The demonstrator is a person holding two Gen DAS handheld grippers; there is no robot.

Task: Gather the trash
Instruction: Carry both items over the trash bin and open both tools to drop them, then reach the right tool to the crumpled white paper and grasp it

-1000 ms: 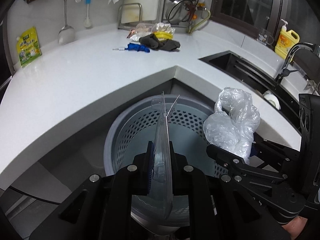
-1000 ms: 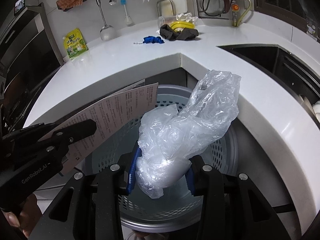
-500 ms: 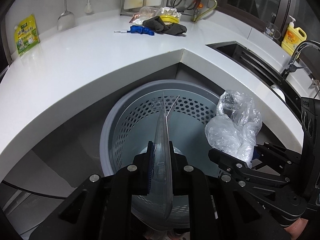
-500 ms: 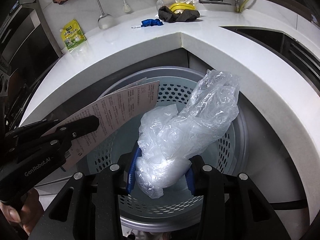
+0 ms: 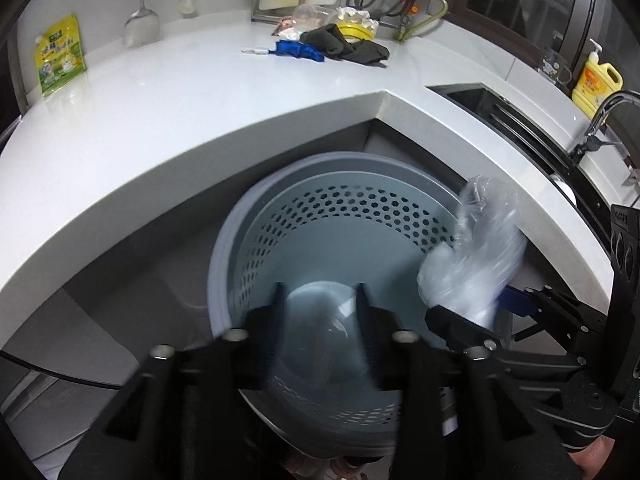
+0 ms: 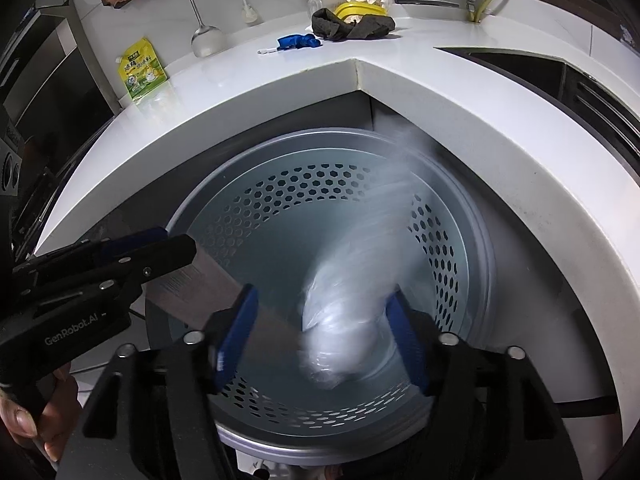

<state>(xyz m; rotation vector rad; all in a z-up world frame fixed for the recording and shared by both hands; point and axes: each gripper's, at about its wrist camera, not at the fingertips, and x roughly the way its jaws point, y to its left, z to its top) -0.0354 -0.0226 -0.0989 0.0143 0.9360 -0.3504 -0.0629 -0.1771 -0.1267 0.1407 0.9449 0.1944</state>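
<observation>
A grey perforated bin (image 5: 224, 248) (image 6: 320, 136) stands below the corner of the white counter, and both grippers hover over its mouth. My left gripper (image 5: 319, 288) (image 6: 176, 240) is opening. A flat clear package with a printed card (image 5: 320, 340) (image 6: 208, 292) is a blur as it slides down out of its jaws. My right gripper (image 6: 322, 292) (image 5: 472, 308) is opening too. The crumpled clear plastic bag (image 6: 344, 328) (image 5: 476, 256) lies blurred between its blue pads (image 6: 236, 332), loose on the left side, and is dropping towards the bin.
On the white counter (image 5: 200, 92) lie a green pouch (image 5: 60, 56), a blue item (image 5: 298, 50), a dark cloth (image 5: 348, 48) and a yellow lid. A sink (image 5: 500, 116), a faucet and a yellow soap bottle (image 5: 596, 84) are at the right. A person's hand (image 6: 20, 412) holds the left gripper.
Both grippers have gone from shut to open. The flat package has left the left jaws and the bag is slipping down from the right pads. The left hand has sunk slightly towards the bin.
</observation>
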